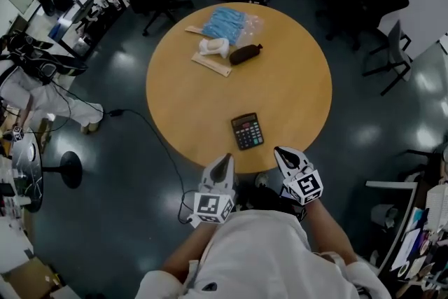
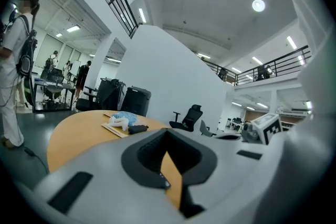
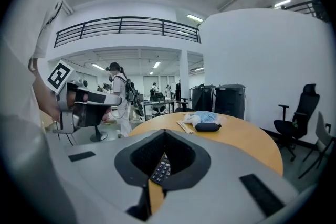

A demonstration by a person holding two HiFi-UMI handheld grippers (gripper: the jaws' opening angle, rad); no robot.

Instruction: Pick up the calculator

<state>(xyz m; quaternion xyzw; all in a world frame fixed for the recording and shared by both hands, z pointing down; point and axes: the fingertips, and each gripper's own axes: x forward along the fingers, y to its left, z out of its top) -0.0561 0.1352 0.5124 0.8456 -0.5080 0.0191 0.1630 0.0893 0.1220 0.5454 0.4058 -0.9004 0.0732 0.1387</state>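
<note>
A black calculator (image 1: 247, 131) lies flat near the front edge of the round wooden table (image 1: 189, 101). In the head view my left gripper (image 1: 225, 158) hangs at the table's front rim, just left of and below the calculator, its jaws shut and empty. My right gripper (image 1: 279, 150) sits just right of the calculator, also shut with nothing held. In the right gripper view the calculator's keys (image 3: 160, 169) show through the gap beneath the closed jaws. The left gripper view shows only bare tabletop (image 2: 79, 136) ahead of its closed jaws.
At the table's far side lie a blue bag (image 1: 225, 23), a white cloth (image 1: 213, 47), a dark pouch (image 1: 245, 54) and a flat wooden strip (image 1: 210, 64). Office chairs (image 1: 381, 3) stand at the right, a black cable (image 1: 150, 133) runs over the floor, and a person (image 2: 16, 60) stands at the left.
</note>
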